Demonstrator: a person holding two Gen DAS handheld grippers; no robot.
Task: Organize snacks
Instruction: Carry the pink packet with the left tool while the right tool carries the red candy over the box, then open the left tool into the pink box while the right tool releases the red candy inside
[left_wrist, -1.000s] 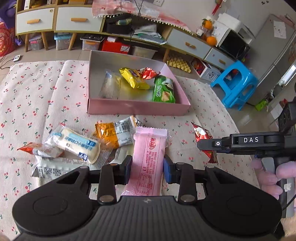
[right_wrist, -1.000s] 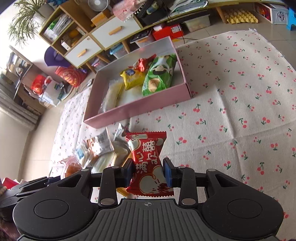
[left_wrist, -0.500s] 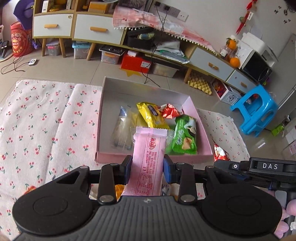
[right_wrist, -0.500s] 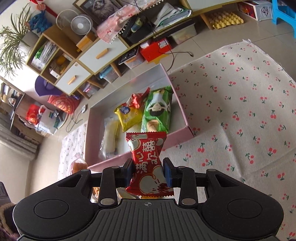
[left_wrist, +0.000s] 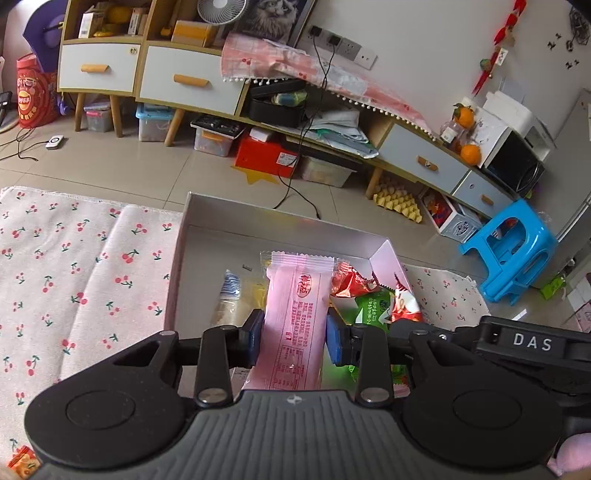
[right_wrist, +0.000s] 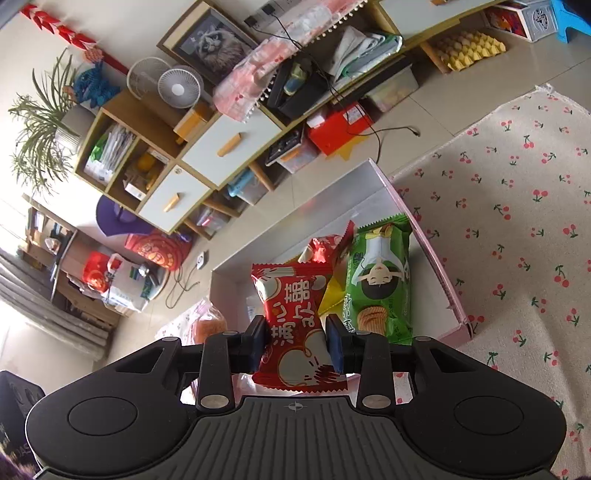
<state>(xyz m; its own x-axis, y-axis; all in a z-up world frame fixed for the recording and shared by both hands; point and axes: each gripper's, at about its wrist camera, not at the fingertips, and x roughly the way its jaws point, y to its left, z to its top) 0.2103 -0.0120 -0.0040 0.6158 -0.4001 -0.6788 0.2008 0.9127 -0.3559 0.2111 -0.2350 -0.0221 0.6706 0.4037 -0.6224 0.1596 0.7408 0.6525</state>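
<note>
Left gripper (left_wrist: 294, 338) clamped on pink snack pack (left_wrist: 295, 317), right gripper (right_wrist: 295, 345) clamped on red snack pack (right_wrist: 295, 321), each pack upright between its blue pads, both over the pink box (right_wrist: 436, 254) of snacks.

- A cherry-print cloth (left_wrist: 74, 280) covers the floor, creased into a fold near its far edge.
- A shallow pink box (left_wrist: 176, 266) sits directly on the cloth, its far end reaching the cloth's edge by the bare floor tiles (left_wrist: 155, 166).
- An orange-and-red snack packet (left_wrist: 22, 456) lies on the cloth at the near left corner of the left wrist view.
- Another orange packet (right_wrist: 209, 326) rests on the cloth just outside the box's left wall.
</note>
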